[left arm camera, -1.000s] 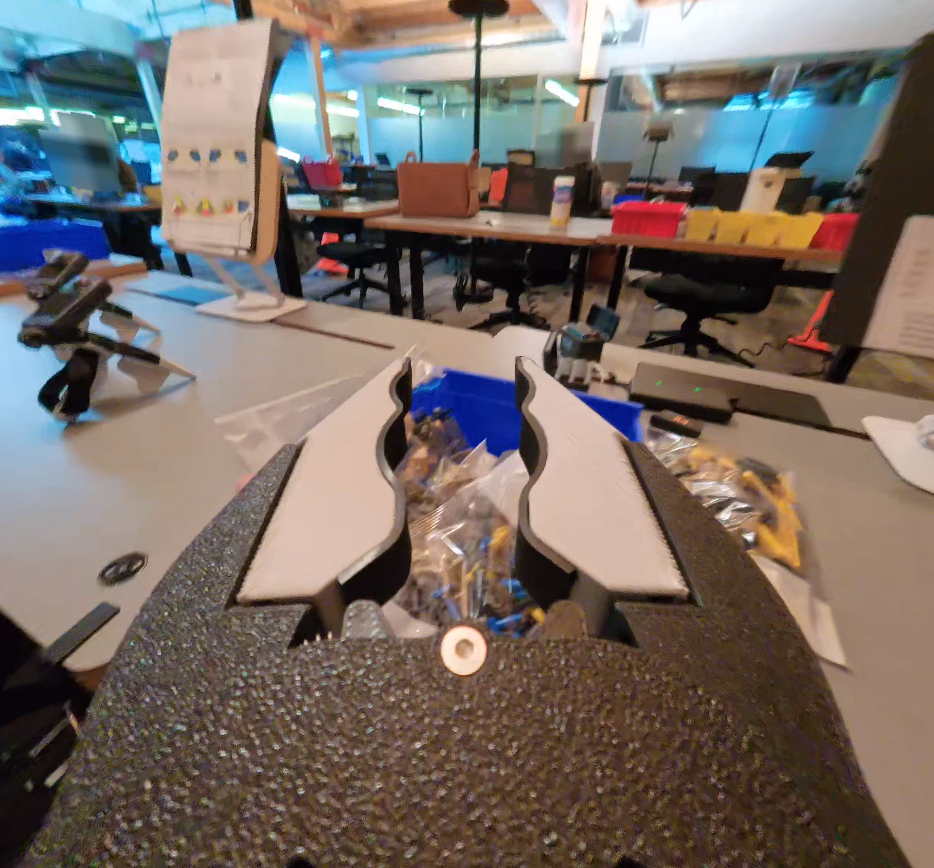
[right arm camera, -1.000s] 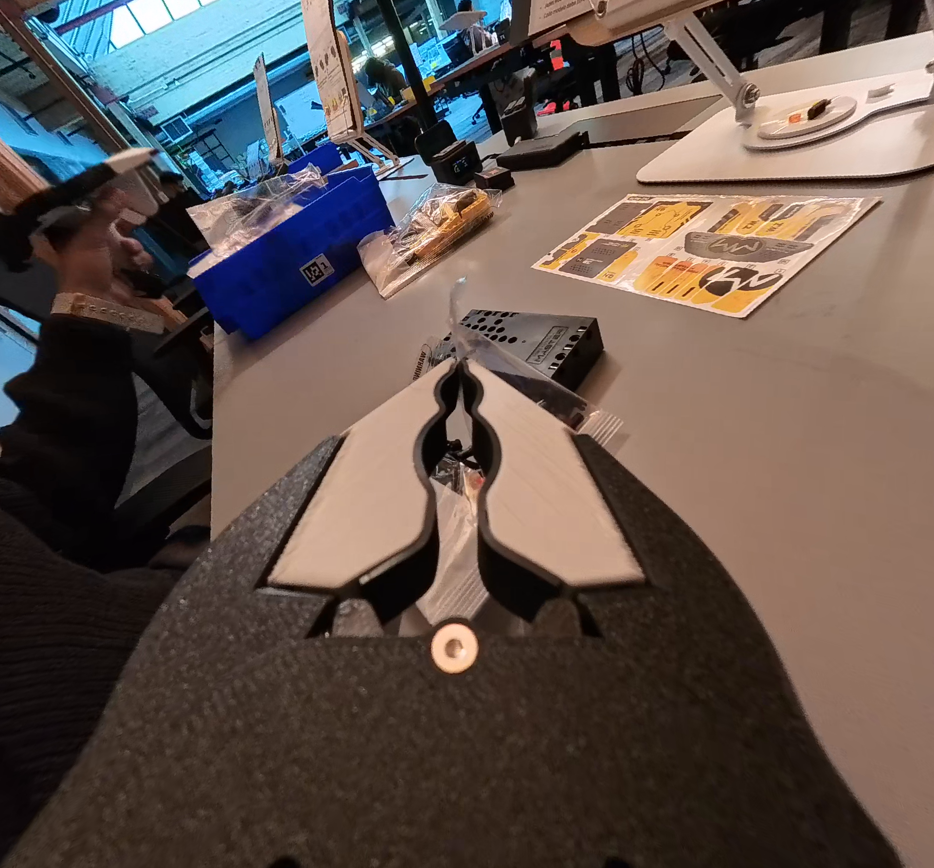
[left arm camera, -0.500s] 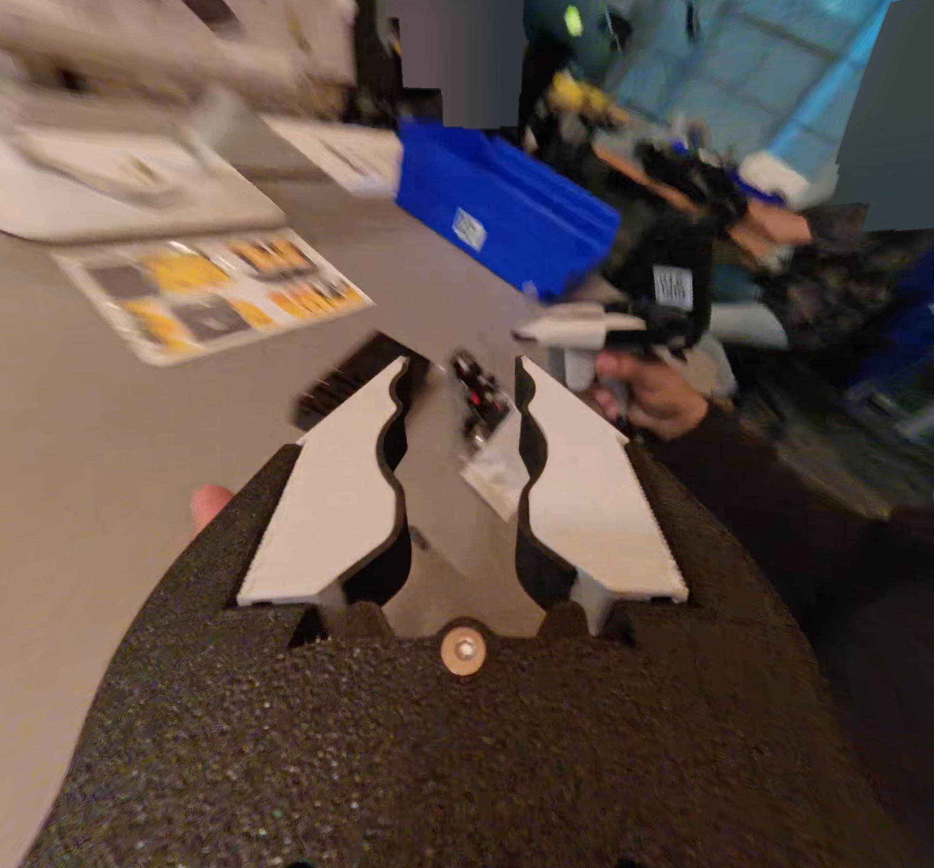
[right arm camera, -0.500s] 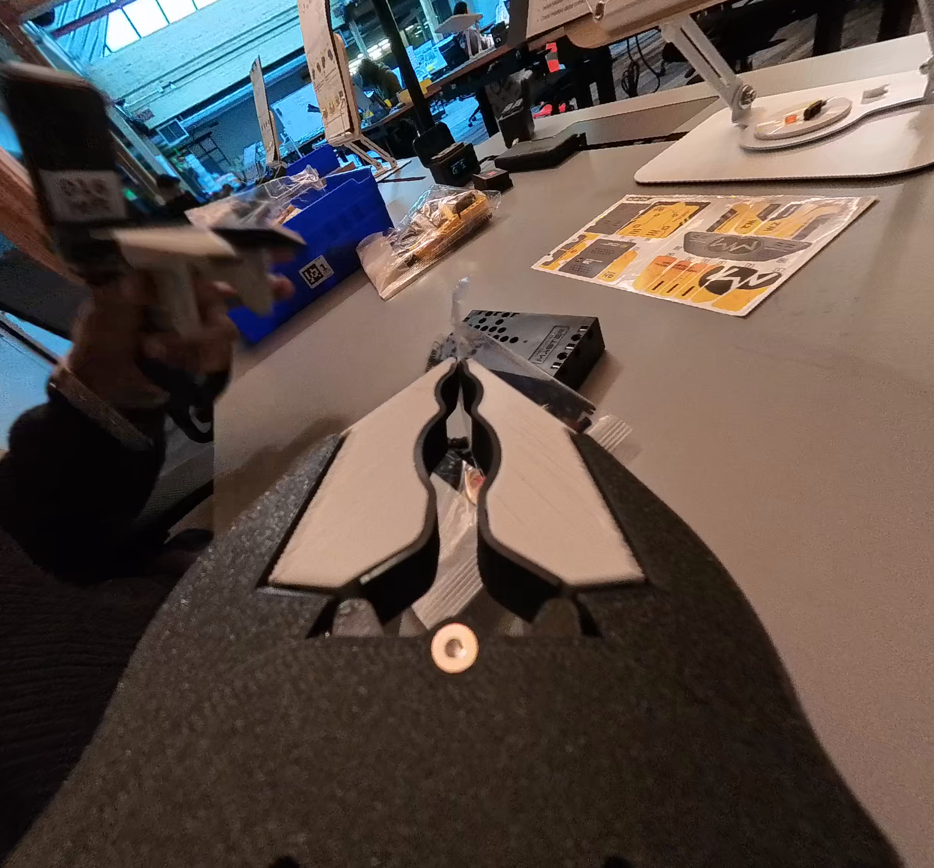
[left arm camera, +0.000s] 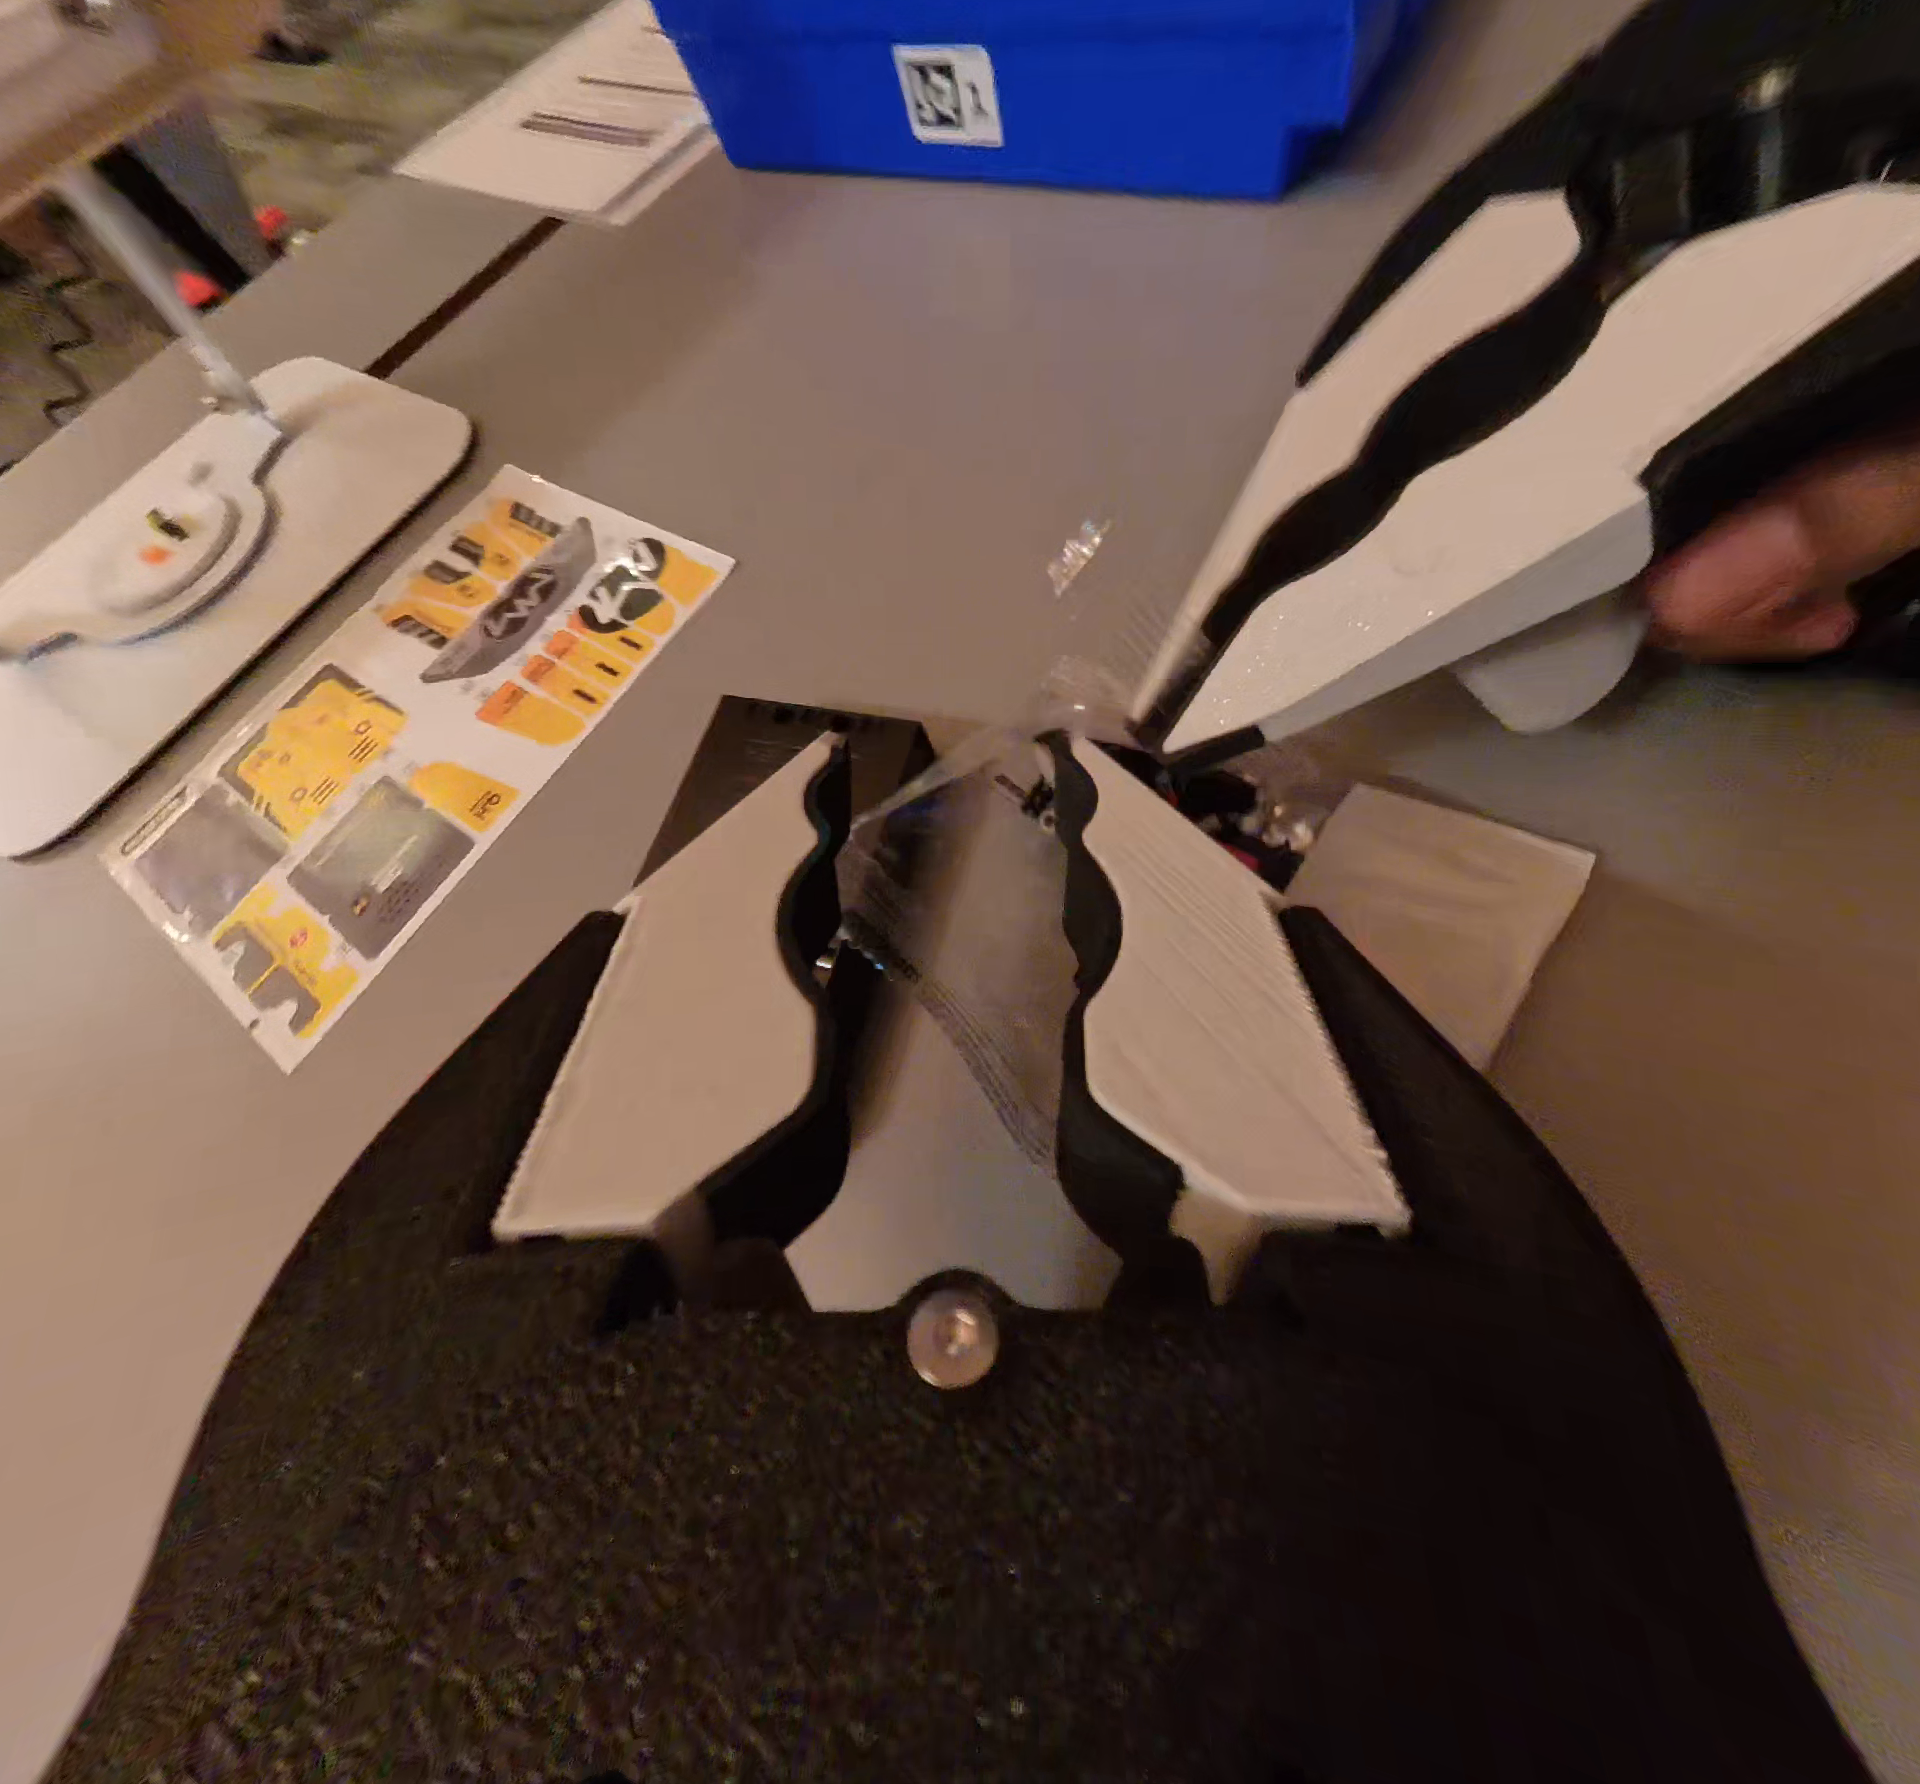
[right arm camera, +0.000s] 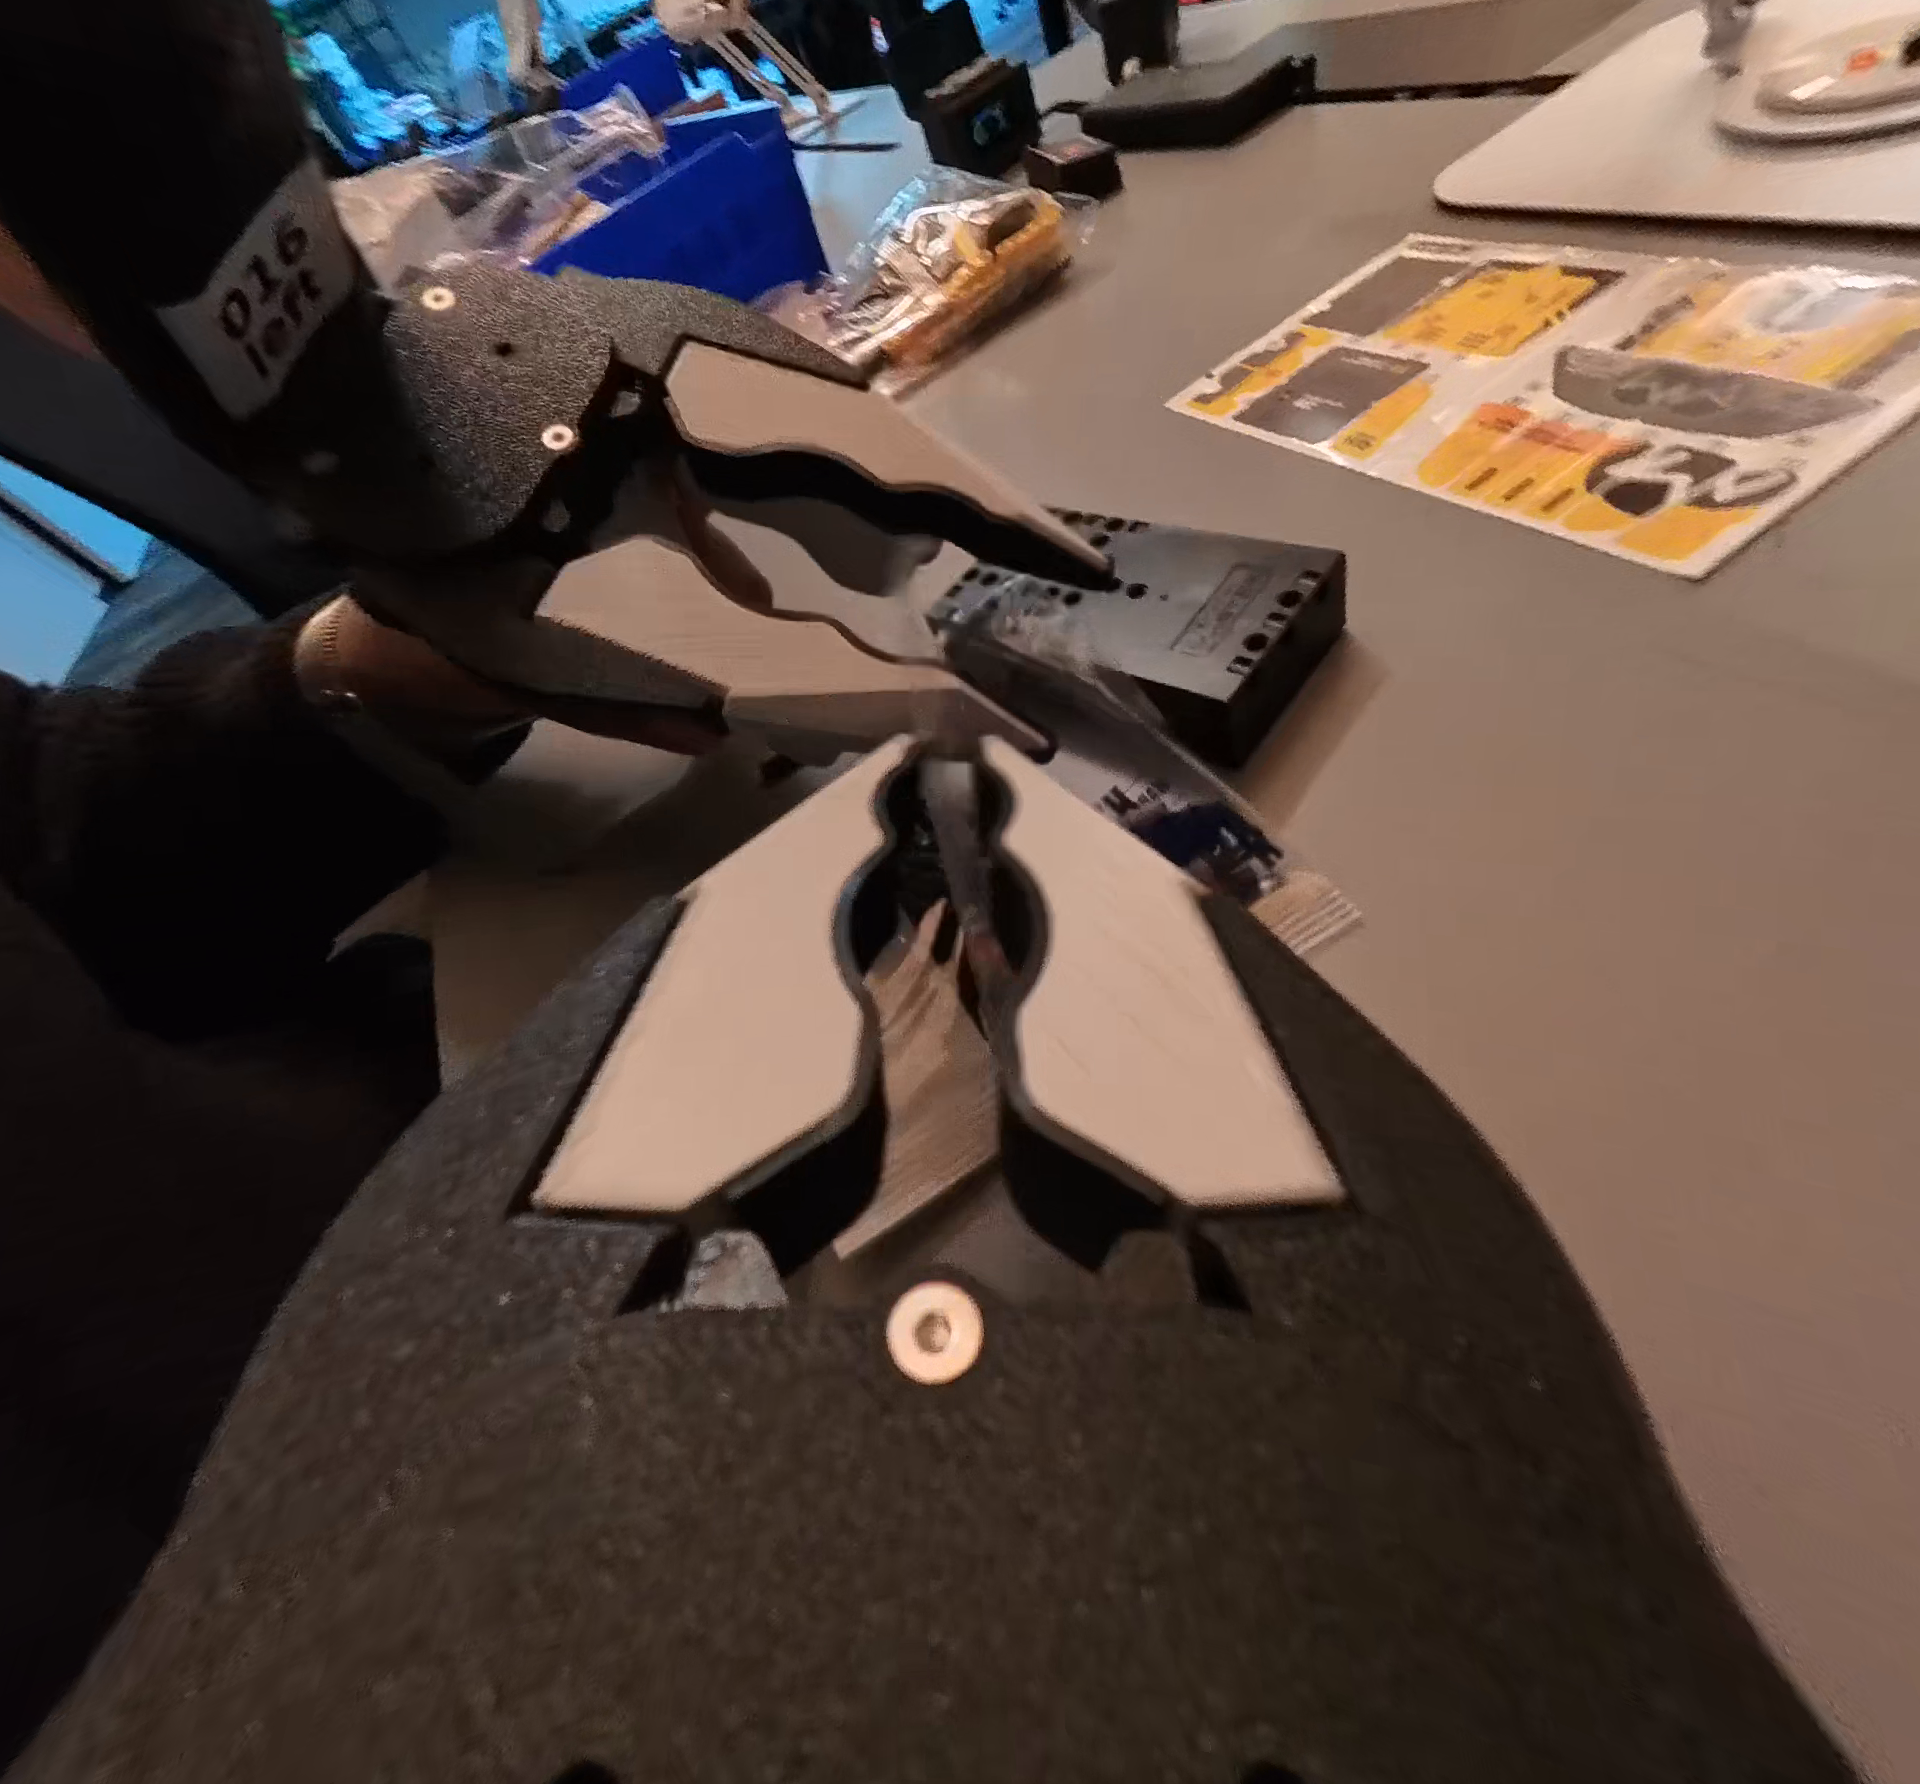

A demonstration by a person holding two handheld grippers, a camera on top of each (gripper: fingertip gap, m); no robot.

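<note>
Here the right gripper point(right arm camera: 951, 758) pinches the clear parts bag point(left arm camera: 961, 945) near the bench's point(left arm camera: 935, 446) front edge while the open left gripper point(left arm camera: 940, 768) straddles it; opposed pulling could tear it, scattering pieces.

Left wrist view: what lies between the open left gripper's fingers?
A clear plastic bag of small parts runs between the left gripper fingers; the right gripper pinches its far end.

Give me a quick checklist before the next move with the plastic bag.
1. Right gripper shut on the plastic bag: ok.
2. Left gripper open, fingers either side of the bag: ok.
3. Left gripper actually touching the bag: cannot tell.
4. Black block lying flat beside the bag: ok.
5. Sticker sheet lies off to the side of both grippers: ok.
6. Bag sealed: cannot tell.
</note>
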